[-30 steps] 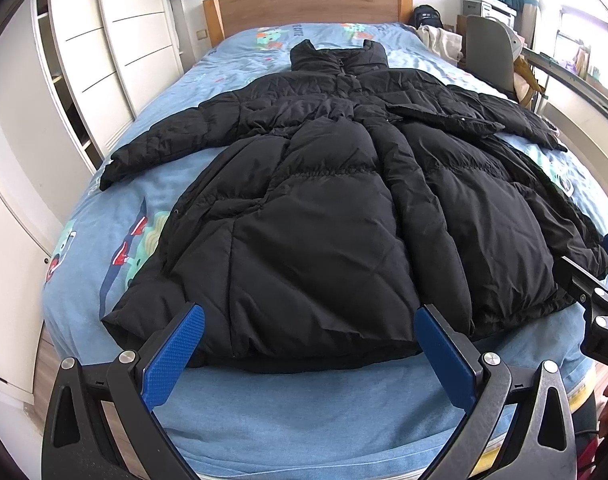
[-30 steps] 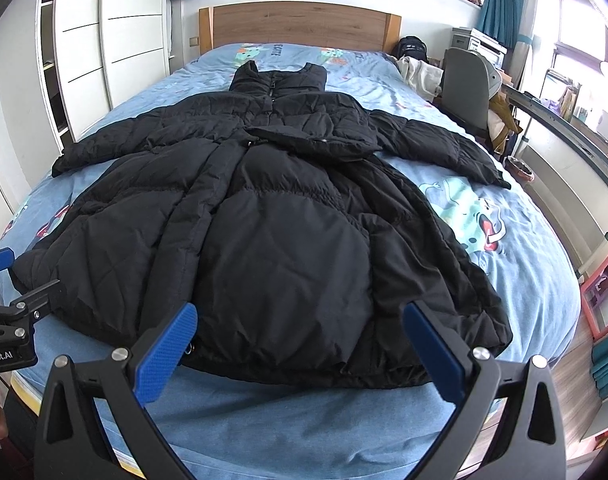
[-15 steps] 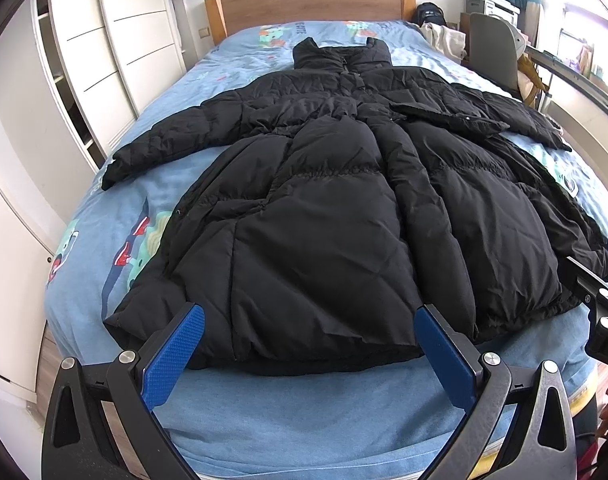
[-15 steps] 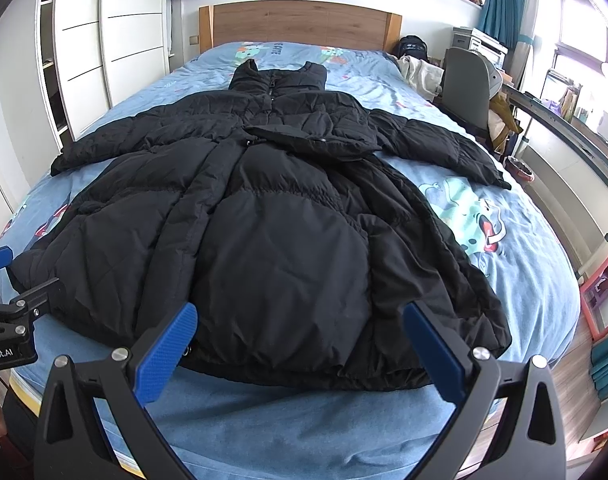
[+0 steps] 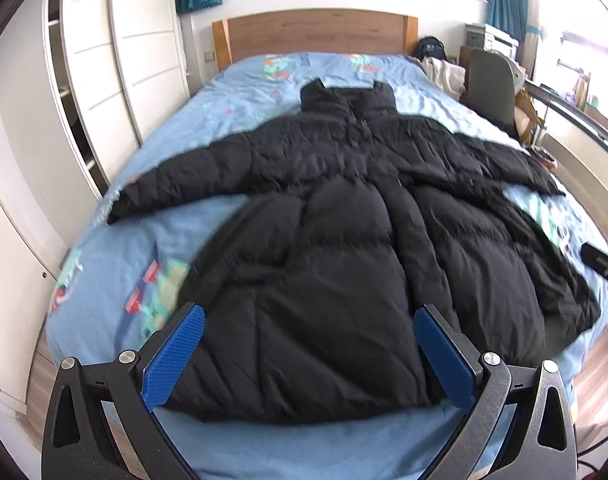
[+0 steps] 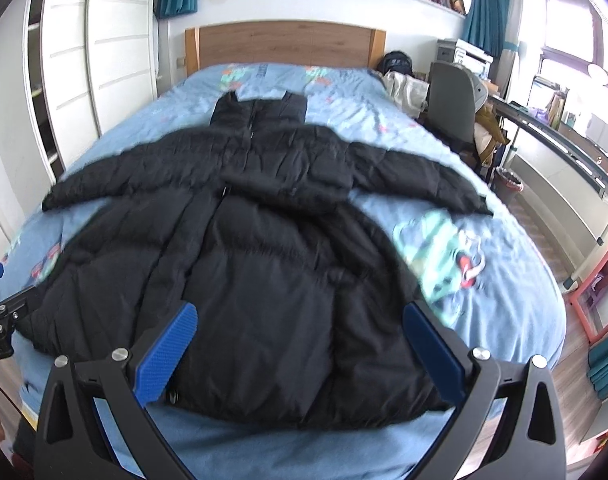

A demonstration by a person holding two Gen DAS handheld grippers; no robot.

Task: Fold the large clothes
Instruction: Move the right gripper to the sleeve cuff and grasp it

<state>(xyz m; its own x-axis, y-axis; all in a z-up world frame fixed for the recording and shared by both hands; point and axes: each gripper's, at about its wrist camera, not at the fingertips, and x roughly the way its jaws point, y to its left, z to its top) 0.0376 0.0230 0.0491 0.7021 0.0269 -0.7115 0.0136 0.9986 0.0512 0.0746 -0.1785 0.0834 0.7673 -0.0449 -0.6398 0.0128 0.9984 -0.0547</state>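
- The bed [image 5: 115, 272] has a blue cartoon sheet, and the black puffer coat [image 5: 344, 260] lies flat on it.
- The coat runs lengthwise, collar toward the headboard [image 6: 283, 46], hem at the foot end, sleeves out sideways.
- Left gripper [image 5: 310, 354] is spread wide, holding nothing, over the hem.
- Right gripper [image 6: 299, 350] is the same, wide apart and empty.

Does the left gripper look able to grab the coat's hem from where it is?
Probably yes. The left gripper is open, its fingers straddling the coat hem at the foot of the bed, with nothing between them.
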